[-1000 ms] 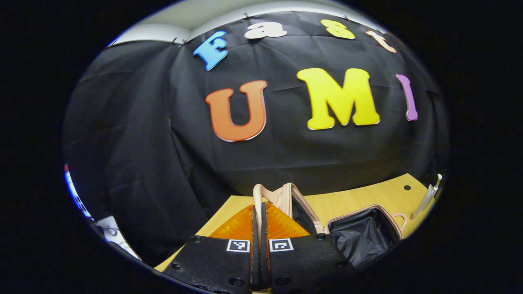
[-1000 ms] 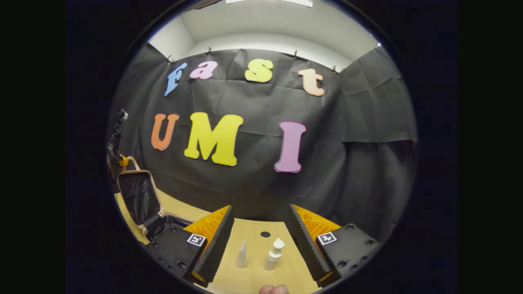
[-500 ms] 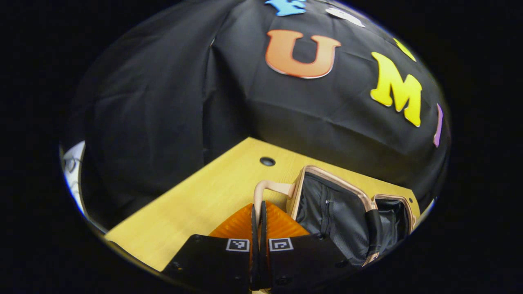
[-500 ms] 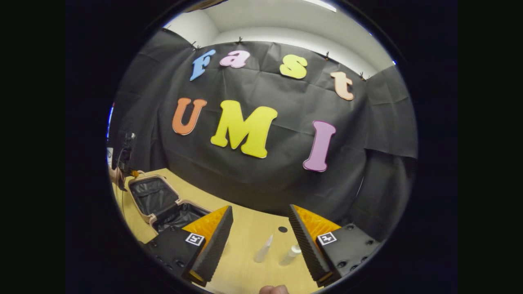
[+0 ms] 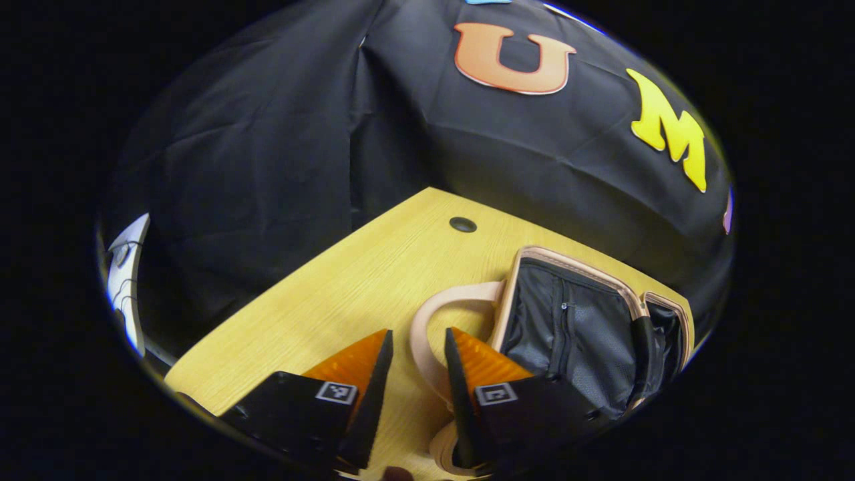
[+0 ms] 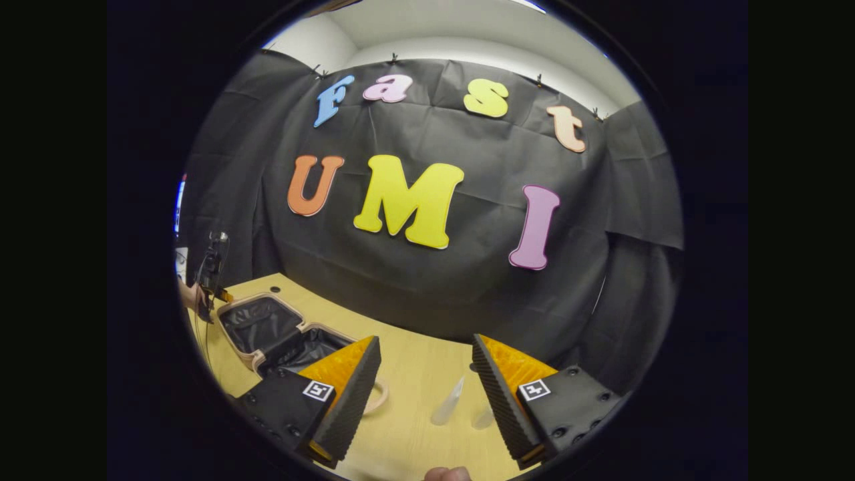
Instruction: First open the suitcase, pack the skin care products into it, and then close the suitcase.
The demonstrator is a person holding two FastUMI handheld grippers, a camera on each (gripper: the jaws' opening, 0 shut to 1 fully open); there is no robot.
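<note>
Suitcase (image 5: 574, 327) open flat, handle (image 5: 427, 327) toward left gripper (image 5: 417, 374)

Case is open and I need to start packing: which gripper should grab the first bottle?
Right. The right gripper is open with the two bottles on the table directly between its fingers. The left gripper is over by the suitcase handle, away from them.

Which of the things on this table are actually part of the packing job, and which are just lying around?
Part of the job:
- suitcase, lying open on the table
- its handle, between the fingers of the open left hand-held gripper
- two skin care bottles, blurred, ahead of the open right hand-held gripper

Just there:
- wooden table
- round hole in the tabletop
</note>
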